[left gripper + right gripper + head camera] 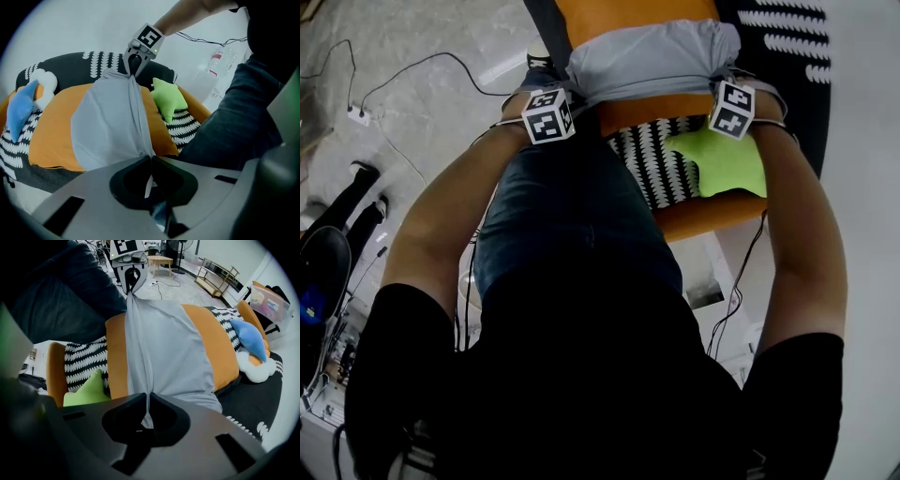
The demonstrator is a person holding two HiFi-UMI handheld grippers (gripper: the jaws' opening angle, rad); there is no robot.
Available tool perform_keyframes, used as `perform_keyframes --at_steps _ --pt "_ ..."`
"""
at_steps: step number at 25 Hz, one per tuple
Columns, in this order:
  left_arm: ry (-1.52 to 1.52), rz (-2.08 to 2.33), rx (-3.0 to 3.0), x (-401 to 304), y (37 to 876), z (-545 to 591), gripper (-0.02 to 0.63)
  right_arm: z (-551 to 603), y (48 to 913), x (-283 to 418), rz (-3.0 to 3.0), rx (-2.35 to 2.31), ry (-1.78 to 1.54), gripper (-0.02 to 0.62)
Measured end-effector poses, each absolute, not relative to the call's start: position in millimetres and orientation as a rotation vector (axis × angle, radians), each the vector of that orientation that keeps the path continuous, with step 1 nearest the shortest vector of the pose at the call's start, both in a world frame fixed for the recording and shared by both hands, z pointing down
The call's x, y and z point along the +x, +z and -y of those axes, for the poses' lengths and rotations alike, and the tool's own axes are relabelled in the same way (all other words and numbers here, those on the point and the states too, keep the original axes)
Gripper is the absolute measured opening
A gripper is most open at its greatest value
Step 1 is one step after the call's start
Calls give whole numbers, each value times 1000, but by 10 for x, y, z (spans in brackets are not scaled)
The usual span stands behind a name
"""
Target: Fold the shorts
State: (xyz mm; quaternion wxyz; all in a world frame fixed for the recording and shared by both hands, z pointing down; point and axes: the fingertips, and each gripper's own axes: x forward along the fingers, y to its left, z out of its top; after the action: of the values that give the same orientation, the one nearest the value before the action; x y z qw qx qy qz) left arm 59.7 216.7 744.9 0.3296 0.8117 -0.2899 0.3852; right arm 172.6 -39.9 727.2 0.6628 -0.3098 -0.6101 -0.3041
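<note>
Now the left gripper (150, 161) and right gripper (149, 399) each pinch one end of the pale grey cloth shorts (652, 56). Pulling that edge tight and level should fold them neatly.

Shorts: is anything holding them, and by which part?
The shorts are pinched at opposite ends of one taut edge, by the left gripper and the right gripper.

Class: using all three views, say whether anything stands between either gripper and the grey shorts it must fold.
Nothing visible does. The left gripper and the right gripper are each shut on an edge of the shorts, with the fabric pinched. The green star pillow lies beside the shorts, by the right gripper, not between.
</note>
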Motion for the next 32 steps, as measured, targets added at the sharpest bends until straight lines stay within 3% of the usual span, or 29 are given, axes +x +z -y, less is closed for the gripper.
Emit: perform_keyframes --at_steps 7,11,14,17,27,32 --pt "952 783 2088 663 7654 -2147 29 407 7481 1868 1363 -685 -651 28" --pt "951 775 2048 721 7776 -2137 44 386 7613 2023 1355 -684 -625 63" --pt "921 757 2011 737 7824 -2066 101 457 7666 2036 1370 -668 -579 95" --pt "893 702 1984 770 7822 -2113 189 396 7661 2069 1393 -662 -474 184" --pt "939 702 1994 668 7204 -2122 213 732 6921 2116 1572 -335 -245 199" --pt "950 727 2011 572 6942 -1747 215 884 6799 2248 1750 -91 134 199"
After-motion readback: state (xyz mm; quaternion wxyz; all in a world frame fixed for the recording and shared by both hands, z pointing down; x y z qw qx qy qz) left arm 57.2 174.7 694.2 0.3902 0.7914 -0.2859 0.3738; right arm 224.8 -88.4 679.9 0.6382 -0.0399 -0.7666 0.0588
